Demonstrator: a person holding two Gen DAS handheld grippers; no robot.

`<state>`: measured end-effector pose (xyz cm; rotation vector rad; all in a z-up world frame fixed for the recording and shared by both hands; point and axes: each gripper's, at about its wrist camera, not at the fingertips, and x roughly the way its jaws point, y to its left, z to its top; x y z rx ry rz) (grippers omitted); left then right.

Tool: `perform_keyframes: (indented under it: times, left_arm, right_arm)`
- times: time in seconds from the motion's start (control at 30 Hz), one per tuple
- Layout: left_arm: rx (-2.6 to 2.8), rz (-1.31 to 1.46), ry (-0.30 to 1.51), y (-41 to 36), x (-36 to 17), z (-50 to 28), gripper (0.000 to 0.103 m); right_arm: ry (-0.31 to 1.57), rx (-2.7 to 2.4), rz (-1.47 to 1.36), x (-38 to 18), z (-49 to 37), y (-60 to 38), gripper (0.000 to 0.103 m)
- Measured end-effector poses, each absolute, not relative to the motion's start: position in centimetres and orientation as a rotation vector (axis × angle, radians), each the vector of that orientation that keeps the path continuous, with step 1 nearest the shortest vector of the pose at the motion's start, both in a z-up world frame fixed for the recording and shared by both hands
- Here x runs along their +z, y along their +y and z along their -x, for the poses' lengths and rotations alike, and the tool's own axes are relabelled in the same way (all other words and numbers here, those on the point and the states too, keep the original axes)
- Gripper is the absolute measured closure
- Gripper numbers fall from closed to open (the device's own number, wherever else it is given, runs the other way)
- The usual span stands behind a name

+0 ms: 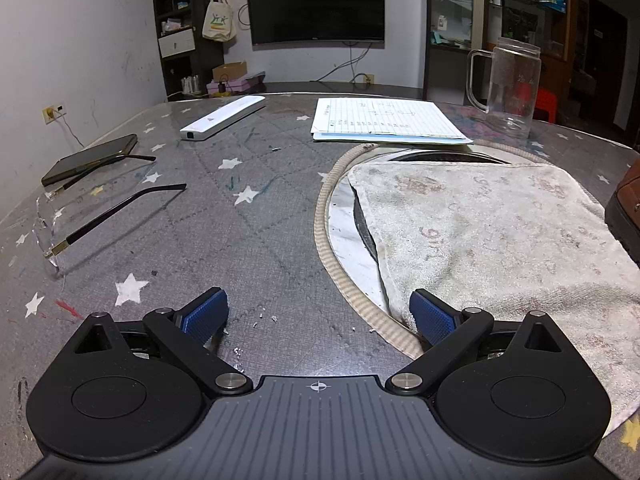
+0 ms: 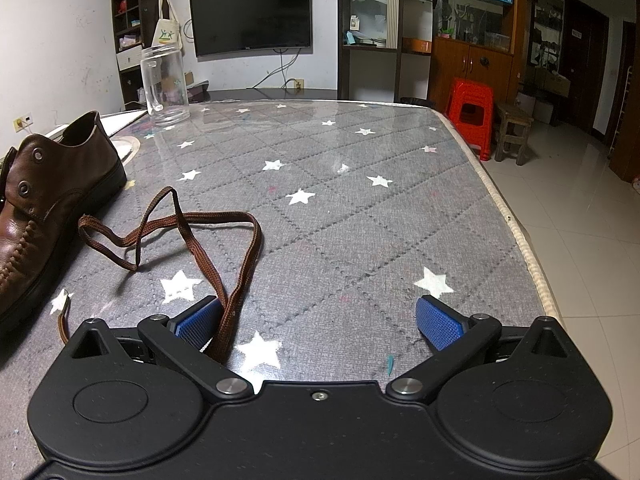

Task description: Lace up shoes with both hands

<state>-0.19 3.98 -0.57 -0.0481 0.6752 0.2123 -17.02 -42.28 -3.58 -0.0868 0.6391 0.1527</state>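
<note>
A brown leather shoe (image 2: 44, 200) lies on the table at the left of the right wrist view, with empty metal eyelets showing; its edge also shows at the far right of the left wrist view (image 1: 628, 204). A brown flat shoelace (image 2: 180, 236) lies loose in loops on the table to the right of the shoe and runs down past the left blue pad of my right gripper (image 2: 320, 320). That gripper is open and holds nothing. My left gripper (image 1: 318, 314) is open and empty over the table, beside a dirty white towel (image 1: 500, 240).
Glasses (image 1: 80, 216), a phone (image 1: 92, 158), a white bar-shaped device (image 1: 222, 118) and a lined notepad (image 1: 384, 120) lie on the star-patterned table. A clear glass mug (image 1: 510, 86) stands at the back, also in the right wrist view (image 2: 164, 84). The table edge (image 2: 516, 216) runs along the right.
</note>
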Motion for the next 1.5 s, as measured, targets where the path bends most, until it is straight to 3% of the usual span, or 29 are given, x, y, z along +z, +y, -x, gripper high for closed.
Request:
perform_keyframes:
  times: [1.5]
  left_arm:
    - [0.211, 0.050, 0.677, 3.92, -0.59, 0.09, 0.003]
  right_arm:
    - [0.640, 0.153, 0.087, -3.51, 17.32, -42.68, 0.000]
